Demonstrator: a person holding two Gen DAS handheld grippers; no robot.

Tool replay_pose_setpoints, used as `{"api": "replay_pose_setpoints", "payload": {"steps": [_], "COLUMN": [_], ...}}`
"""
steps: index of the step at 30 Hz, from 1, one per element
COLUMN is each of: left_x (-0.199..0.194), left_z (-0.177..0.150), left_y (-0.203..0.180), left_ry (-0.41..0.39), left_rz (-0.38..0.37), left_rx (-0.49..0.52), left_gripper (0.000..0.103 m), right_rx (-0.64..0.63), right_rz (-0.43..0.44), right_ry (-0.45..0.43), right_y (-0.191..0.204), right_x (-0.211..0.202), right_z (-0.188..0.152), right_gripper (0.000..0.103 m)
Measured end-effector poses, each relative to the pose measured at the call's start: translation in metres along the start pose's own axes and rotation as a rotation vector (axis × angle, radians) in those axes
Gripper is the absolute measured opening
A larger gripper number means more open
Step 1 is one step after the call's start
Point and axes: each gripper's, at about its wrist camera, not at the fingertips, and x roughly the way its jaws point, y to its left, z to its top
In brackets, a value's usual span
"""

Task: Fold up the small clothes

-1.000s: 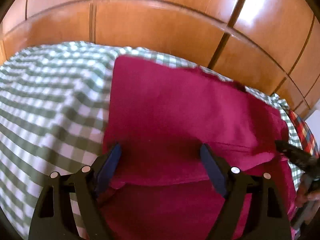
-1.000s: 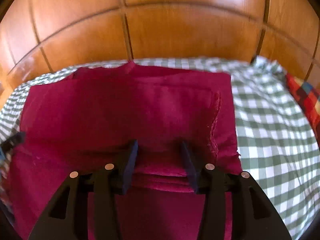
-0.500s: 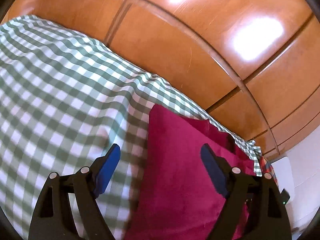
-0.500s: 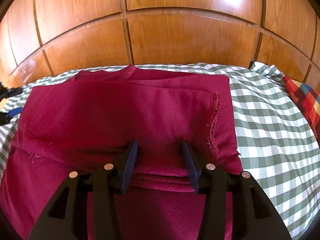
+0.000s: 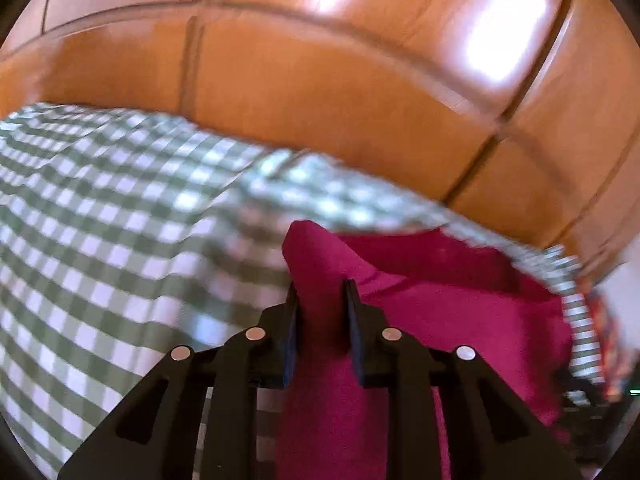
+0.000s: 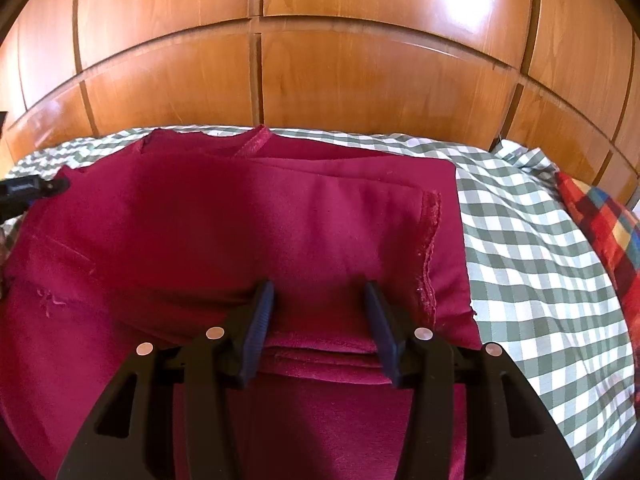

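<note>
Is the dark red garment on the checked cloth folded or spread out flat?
Folded: the dark red garment lies in stacked layers, edges showing.

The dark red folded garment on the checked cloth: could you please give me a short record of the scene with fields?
garment: dark red folded fabric garment, lying in layers
surface: green-and-white checked cloth
backdrop: glossy wooden panels
left gripper: jaws closing, a bunched edge of the garment between them
right gripper: over the garment's near folded edge, fabric between its fingers
far right: red multicoloured plaid fabric
</note>
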Motion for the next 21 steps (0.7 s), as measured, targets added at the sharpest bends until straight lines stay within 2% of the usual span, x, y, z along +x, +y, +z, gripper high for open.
{"api": "replay_pose_setpoints", "payload": {"steps": [1, 3, 5, 7, 9, 10, 12, 14, 16, 18, 21], "left_x": [0.006, 0.014, 0.014, 0.003, -0.019, -0.037, -0.06, -0.073, -0.068, -0.042, -0.033], "left_z": [-0.002, -0.002, 0.003, 0.004, 0.002, -0.002, -0.011, -0.028, -0.047, -0.065, -0.067], "left_y": [0.003, 0.004, 0.002, 0.0, -0.008, -0.018, -0.034, -0.051, -0.065, -0.065, -0.056], "left_ry": [0.0, 0.004, 0.008, -0.002, -0.057, -0.098, -0.134, -0.131, -0.089, 0.006, -0.005], "left_rz": [0.041, 0.074, 0.115, 0.185, 0.251, 0.243, 0.174, 0.126, 0.117, 0.168, 0.144], "left_rx": [0.009, 0.011, 0.01, 0.016, 0.053, 0.074, 0.11, 0.182, 0.237, 0.243, 0.2], "left_gripper": [0.039, 0.046, 0.058, 0.059, 0.055, 0.055, 0.055, 0.055, 0.057, 0.058, 0.06], "right_rx": [-0.001, 0.004, 0.009, 0.012, 0.013, 0.015, 0.017, 0.017, 0.017, 0.017, 0.017], "right_rz": [-0.002, 0.002, 0.009, 0.011, 0.012, 0.014, 0.018, 0.018, 0.018, 0.018, 0.018], "right_ry": [0.0, 0.001, 0.001, 0.002, 0.002, 0.002, 0.002, 0.004, 0.004, 0.004, 0.006], "right_y": [0.0, -0.001, -0.003, -0.004, -0.003, -0.004, -0.004, -0.005, -0.004, -0.004, -0.005], "right_x": [0.0, 0.001, 0.001, 0.0, 0.001, 0.001, 0.001, 0.001, 0.001, 0.001, 0.001], "right_z": [0.0, 0.0, 0.0, 0.0, 0.0, 0.0, 0.0, 0.0, 0.0, 0.0, 0.0], "right_gripper": [0.048, 0.048, 0.048, 0.048, 0.048, 0.048, 0.048, 0.048, 0.048, 0.048, 0.048]}}
